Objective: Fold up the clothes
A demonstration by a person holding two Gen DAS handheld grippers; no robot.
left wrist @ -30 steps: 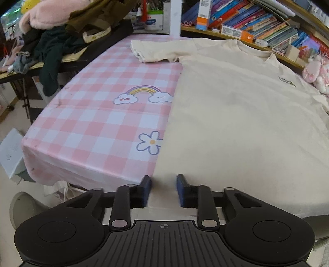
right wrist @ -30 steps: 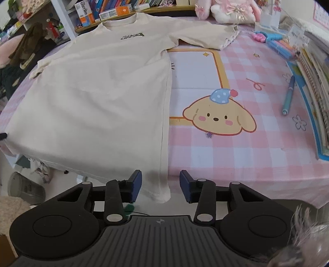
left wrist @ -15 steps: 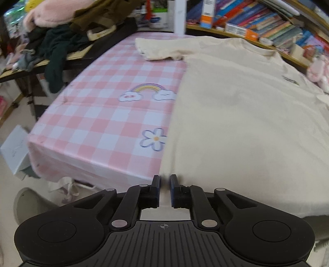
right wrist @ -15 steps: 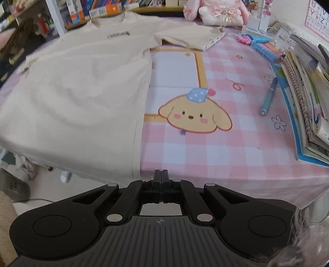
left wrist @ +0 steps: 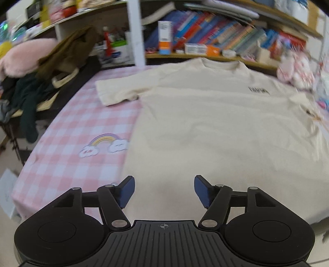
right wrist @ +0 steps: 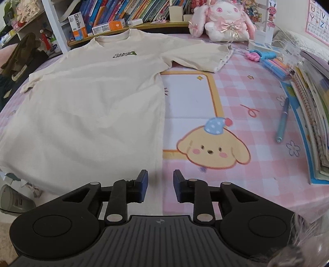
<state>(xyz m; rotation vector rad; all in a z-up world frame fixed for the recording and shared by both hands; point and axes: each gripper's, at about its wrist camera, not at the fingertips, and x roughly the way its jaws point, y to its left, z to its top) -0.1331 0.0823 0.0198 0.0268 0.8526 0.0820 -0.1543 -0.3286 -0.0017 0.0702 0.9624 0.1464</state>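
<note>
A cream T-shirt (left wrist: 216, 123) lies flat, front up, on the pink checked tablecloth (left wrist: 82, 127), collar toward the bookshelf. It also shows in the right wrist view (right wrist: 92, 98), with a small dark chest logo. My left gripper (left wrist: 164, 192) is open wide over the shirt's lower left part, holding nothing. My right gripper (right wrist: 160, 185) is open over the shirt's lower right side edge, with the hem hanging over the table's front edge beneath it.
A pile of clothes (left wrist: 37, 78) lies left of the table. A bookshelf (left wrist: 216, 35) stands behind. A plush rabbit (right wrist: 224, 18), pens (right wrist: 282, 121), markers (right wrist: 271, 61) and stacked books (right wrist: 312, 115) sit on the right side.
Both grippers were shut at the shirt's bottom corners half a second ago and have opened. Both have risen and moved forward over the shirt; the left view swung right.
</note>
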